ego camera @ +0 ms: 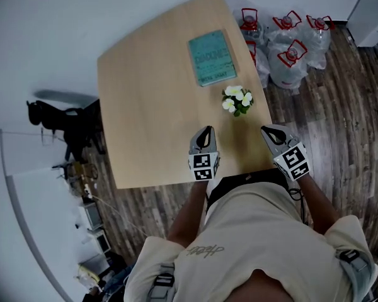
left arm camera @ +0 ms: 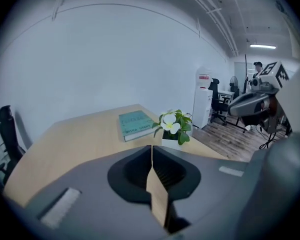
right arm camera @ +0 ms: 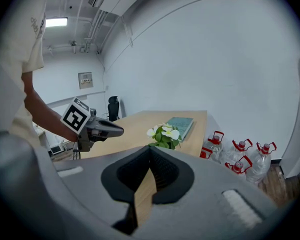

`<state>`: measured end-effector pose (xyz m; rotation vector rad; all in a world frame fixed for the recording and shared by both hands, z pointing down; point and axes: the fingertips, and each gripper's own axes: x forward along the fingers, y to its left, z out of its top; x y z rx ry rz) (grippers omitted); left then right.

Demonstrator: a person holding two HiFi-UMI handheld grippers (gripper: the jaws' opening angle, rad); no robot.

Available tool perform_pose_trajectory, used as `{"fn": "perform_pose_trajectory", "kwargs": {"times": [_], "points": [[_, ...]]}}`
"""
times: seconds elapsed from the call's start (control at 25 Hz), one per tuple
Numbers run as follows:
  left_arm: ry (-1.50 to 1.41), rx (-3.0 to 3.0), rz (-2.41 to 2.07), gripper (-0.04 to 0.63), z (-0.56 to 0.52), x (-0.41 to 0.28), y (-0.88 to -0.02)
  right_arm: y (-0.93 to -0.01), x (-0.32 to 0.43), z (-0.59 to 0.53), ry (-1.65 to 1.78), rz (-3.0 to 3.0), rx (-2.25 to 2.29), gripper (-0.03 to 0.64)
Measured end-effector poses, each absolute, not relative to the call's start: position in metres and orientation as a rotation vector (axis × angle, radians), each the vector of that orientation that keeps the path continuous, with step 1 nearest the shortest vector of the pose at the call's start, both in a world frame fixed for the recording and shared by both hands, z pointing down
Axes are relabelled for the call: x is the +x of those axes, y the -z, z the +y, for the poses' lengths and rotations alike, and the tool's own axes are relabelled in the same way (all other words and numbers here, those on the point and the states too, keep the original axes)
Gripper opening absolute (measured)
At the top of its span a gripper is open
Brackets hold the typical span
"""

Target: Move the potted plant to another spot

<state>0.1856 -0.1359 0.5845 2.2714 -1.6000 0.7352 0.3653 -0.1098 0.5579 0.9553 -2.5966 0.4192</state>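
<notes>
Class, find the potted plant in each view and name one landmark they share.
Head view: potted plant by the table's right edge, below-right of the teal book.
Left gripper view: centre, above the jaws, right of the book.
Right gripper view: centre, above the jaws, left of the book.
Shared landmark: the teal book.

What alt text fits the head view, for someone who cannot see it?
Seen from above, a small potted plant with white flowers stands near the right edge of a wooden table, a teal book just beyond it. The left gripper and right gripper hover at the near edge, jaws shut and empty, short of the plant.
</notes>
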Motion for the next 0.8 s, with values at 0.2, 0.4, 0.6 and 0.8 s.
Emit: {"fn": "perform_pose_trajectory", "kwargs": {"times": [0.2,0.4,0.6,0.8], "points": [[-0.65,2.283,-1.597,0.015,-0.137,0.18,-0.558,-0.554,0.357,-0.102,-0.355,-2.578,0.976,0.003],[-0.543,2.303,-1.619,0.015,-0.146,0.166,-0.517,-0.536,0.356,-0.1,-0.325,-2.566,1.05,0.003],[-0.483,2.349,-1.644,0.014,-0.146,0.156,-0.476,-0.51,0.346,-0.098,-0.303,-2.581,1.085,0.003],[-0.511,2.404,-1.697,0.015,-0.132,0.142,-0.447,-0.481,0.328,-0.103,-0.364,-2.616,1.107,0.002]]}}
